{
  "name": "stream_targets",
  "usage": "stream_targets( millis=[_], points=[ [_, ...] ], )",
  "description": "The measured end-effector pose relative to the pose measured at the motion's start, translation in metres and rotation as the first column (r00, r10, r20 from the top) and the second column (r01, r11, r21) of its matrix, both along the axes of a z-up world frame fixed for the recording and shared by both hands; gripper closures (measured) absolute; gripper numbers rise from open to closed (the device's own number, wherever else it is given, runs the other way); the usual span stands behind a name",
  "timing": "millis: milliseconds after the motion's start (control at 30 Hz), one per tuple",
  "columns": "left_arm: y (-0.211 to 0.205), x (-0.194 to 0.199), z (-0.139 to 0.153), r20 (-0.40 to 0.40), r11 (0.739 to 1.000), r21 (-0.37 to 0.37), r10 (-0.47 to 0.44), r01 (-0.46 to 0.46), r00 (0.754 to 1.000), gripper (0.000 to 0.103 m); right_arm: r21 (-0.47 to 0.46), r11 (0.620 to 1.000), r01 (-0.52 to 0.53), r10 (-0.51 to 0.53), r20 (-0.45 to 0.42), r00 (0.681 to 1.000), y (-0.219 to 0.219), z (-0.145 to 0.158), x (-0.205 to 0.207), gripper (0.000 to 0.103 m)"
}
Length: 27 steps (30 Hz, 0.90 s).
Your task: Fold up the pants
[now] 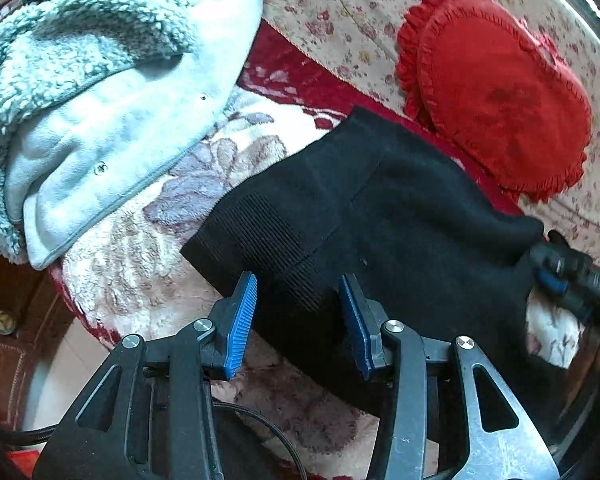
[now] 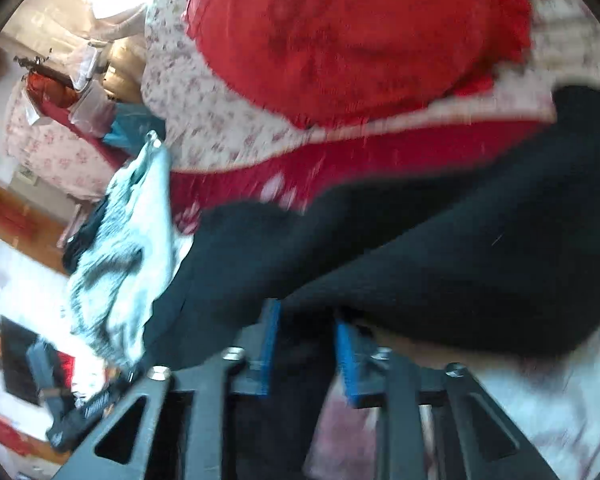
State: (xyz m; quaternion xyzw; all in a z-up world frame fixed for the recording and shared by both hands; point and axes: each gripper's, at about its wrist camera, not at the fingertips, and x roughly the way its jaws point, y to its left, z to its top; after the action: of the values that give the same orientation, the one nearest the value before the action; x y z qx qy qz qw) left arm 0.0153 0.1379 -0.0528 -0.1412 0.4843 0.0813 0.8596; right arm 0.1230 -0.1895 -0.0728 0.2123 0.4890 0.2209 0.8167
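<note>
L gripper [image 1: 298, 312] jaws apart over black pants [image 1: 379, 208], lower centre; R gripper [image 2: 305, 344] apart too, blurred. Risk: ribbed waistband slips, fold skews.

Home bedroom: floral quilt [image 1: 339, 4], red heart pillow [image 1: 495, 88], fleece jacket [image 1: 112, 92] on bed.

My left wrist view: bed [image 1: 132, 264] covered by plush blanket [image 1: 204, 168], cream with mauve flowers, dark red border toward upper centre. Beyond border, cream floral sheet [image 1: 339, 4] fills top of frame. Directly on blanket: black pants [image 1: 379, 216], centre to right, ribbed waistband at centre; pale blue fleece jacket [image 1: 112, 100], upper left. Red heart cushion [image 1: 495, 92] with frilled edge on floral sheet, upper right. My right wrist view, blurred: same pants [image 2: 439, 252] across centre, cushion [image 2: 351, 40] top.
</note>
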Motion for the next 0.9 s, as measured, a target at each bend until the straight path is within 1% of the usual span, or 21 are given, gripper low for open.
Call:
stream_targets(
  millis=[33, 100, 133, 167, 233, 300, 367, 433, 500, 533, 600, 633, 733, 900],
  points=[
    [-0.001, 0.0, -0.002, -0.003, 1.0, 0.006, -0.003, 0.003, 1.0, 0.061, -0.031, 1.0, 0.0, 0.001, 0.021, 1.0, 0.003, 0.004, 0.007, 0.084],
    [-0.003, 0.001, -0.005, -0.008, 1.0, 0.018, -0.004, 0.004, 1.0, 0.056, -0.074, 0.997, 0.003, 0.0, 0.046, 0.999, 0.008, 0.005, 0.022, 0.084],
    [-0.004, 0.001, -0.006, -0.007, 1.0, 0.02, -0.004, 0.004, 1.0, 0.053, -0.085, 0.996, 0.003, 0.001, 0.043, 0.999, 0.011, 0.003, 0.028, 0.084],
    [-0.004, 0.001, -0.007, -0.006, 1.0, 0.022, -0.004, 0.004, 1.0, 0.053, -0.089, 0.996, -0.001, 0.004, 0.038, 0.999, 0.012, 0.001, 0.031, 0.084],
    [-0.004, 0.001, -0.006, -0.006, 1.0, 0.022, -0.007, 0.007, 1.0, 0.053, -0.1, 0.995, -0.006, 0.01, 0.039, 0.999, 0.008, 0.002, 0.029, 0.084],
    [-0.001, 0.002, -0.004, -0.004, 1.0, 0.021, -0.005, 0.005, 1.0, 0.053, -0.114, 0.993, -0.01, 0.012, 0.019, 1.0, 0.004, 0.006, 0.023, 0.084],
    [0.003, 0.0, 0.002, 0.018, 1.0, 0.023, 0.0, 0.0, 1.0, 0.053, -0.115, 0.993, -0.025, 0.028, 0.02, 0.999, -0.001, 0.02, 0.011, 0.081],
    [0.005, 0.0, 0.009, 0.047, 1.0, 0.028, 0.005, -0.006, 0.999, 0.053, -0.144, 0.988, -0.062, 0.073, 0.078, 0.994, 0.003, 0.041, -0.005, 0.081],
    [0.004, 0.004, 0.011, 0.049, 1.0, 0.027, -0.008, 0.007, 0.999, 0.053, -0.15, 0.984, -0.098, 0.115, 0.112, 0.987, 0.013, 0.053, -0.01, 0.08],
    [0.003, 0.007, 0.01, 0.043, 1.0, 0.028, -0.014, 0.013, 0.999, 0.053, -0.143, 0.981, -0.135, 0.154, 0.134, 0.979, 0.021, 0.059, -0.007, 0.078],
    [0.001, 0.013, 0.011, 0.04, 0.999, 0.029, -0.026, 0.025, 0.999, 0.053, -0.156, 0.972, -0.178, 0.203, 0.162, 0.966, 0.037, 0.064, 0.001, 0.069],
    [0.0, 0.016, 0.012, 0.047, 0.999, 0.034, -0.032, 0.031, 0.998, 0.053, -0.186, 0.963, -0.197, 0.23, 0.172, 0.958, 0.048, 0.064, 0.009, 0.064],
    [-0.003, 0.03, 0.013, 0.044, 0.997, 0.058, -0.045, 0.042, 0.998, 0.053, -0.258, 0.93, -0.262, 0.302, 0.133, 0.944, 0.077, 0.054, 0.036, 0.064],
    [-0.005, 0.051, 0.008, 0.028, 0.996, 0.073, -0.059, 0.057, 0.998, 0.053, -0.313, 0.89, -0.331, 0.375, 0.091, 0.923, 0.113, 0.034, 0.072, 0.062]
  ],
)
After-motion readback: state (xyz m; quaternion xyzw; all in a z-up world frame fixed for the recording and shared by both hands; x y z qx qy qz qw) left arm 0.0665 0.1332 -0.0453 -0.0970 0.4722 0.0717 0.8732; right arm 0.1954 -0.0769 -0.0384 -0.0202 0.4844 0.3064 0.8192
